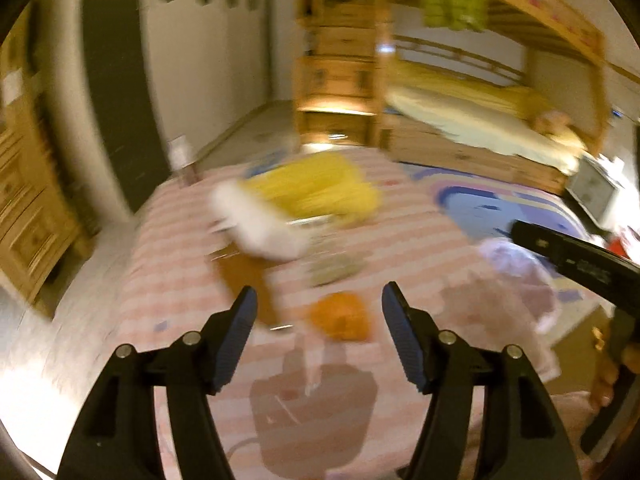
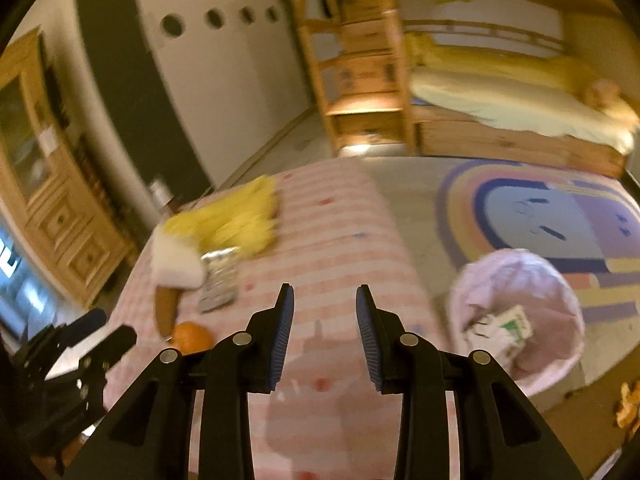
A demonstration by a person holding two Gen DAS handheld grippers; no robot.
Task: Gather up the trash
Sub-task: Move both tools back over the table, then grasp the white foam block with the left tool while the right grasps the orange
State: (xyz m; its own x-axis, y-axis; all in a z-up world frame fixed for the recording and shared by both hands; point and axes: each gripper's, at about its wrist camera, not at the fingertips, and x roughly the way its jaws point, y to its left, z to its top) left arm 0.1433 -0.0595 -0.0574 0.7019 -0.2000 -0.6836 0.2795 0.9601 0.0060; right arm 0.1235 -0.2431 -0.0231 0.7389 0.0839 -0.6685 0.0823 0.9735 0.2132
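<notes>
Step in hand, as judged: transit between pickups. Both tools hang above a bed with a pink-striped cover (image 2: 332, 216); neither carries anything.

Left gripper (image 1: 316, 312): jaws apart, nothing between them. Right gripper (image 2: 325, 312): jaws apart at a narrower gap, likewise empty.

Candidate trash lies in a cluster on the cover. In the left wrist view, an orange item (image 1: 342, 316), which looks like a fruit or its peel, sits directly ahead of the left gripper, just past the fingertips at 12 o'clock. A brown elongated piece (image 1: 244, 280) lies at 11 o'clock, and a white crumpled item (image 1: 256, 224) beyond it, partly over a yellow cloth (image 1: 320, 188). In the right wrist view, a silvery foil pack (image 2: 218, 276) lies at 10 o'clock from the right gripper, near the white item.

The bin with a pink liner (image 2: 516, 312) stands on the floor at 3 o'clock from the right gripper, beside the bed, paper scraps already inside.

Next move, as judged: lower the left gripper over the orange item, keep the jaws wide enough to straddle it, close, then carry it across to the bin. Motion blur limits identification of the smaller pieces.
</notes>
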